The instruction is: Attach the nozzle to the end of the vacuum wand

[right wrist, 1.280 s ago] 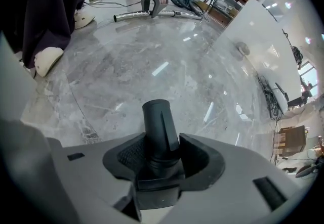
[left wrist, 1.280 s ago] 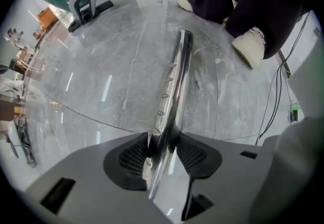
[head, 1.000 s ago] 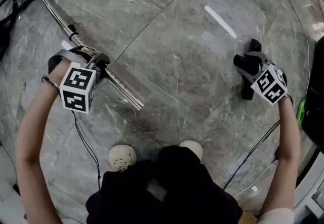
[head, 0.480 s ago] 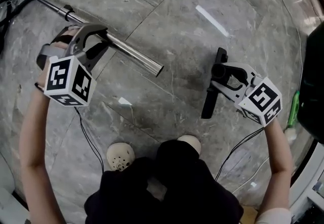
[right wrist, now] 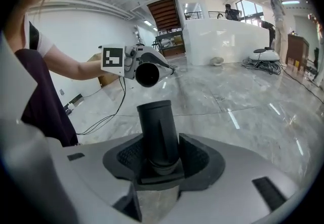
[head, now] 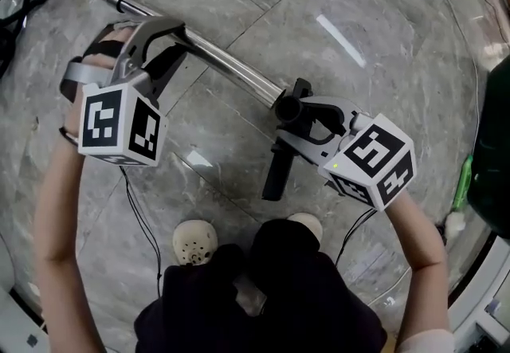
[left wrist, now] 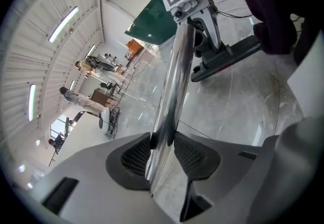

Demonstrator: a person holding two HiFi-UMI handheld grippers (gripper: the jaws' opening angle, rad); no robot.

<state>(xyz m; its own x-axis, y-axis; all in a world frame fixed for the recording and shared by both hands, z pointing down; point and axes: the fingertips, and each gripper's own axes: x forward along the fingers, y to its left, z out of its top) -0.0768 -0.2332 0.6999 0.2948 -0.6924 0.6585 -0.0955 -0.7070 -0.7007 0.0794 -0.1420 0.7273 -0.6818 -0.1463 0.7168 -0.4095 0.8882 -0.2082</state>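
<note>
Both grippers have drawn together over the middle of the marble floor (head: 374,33). The left gripper (head: 162,34), its jaws just now closing, clamps the vacuum wand (head: 227,63); the right gripper (head: 292,117) clenches the black nozzle (head: 276,174) by its neck. The wand's open end sits just beside that neck, unjoined, with bare floor all around.

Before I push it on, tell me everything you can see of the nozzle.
The nozzle looks like matte black plastic: a round tubular collar with a raised rib along its side, joined crosswise to a long narrow head. The right gripper clamps the collar between its pads and holds the nozzle clear of the floor, the head running back toward the person. The collar's mouth points at the open end of the chrome wand, close to it but not yet seated. Nothing else touches the nozzle.
</note>
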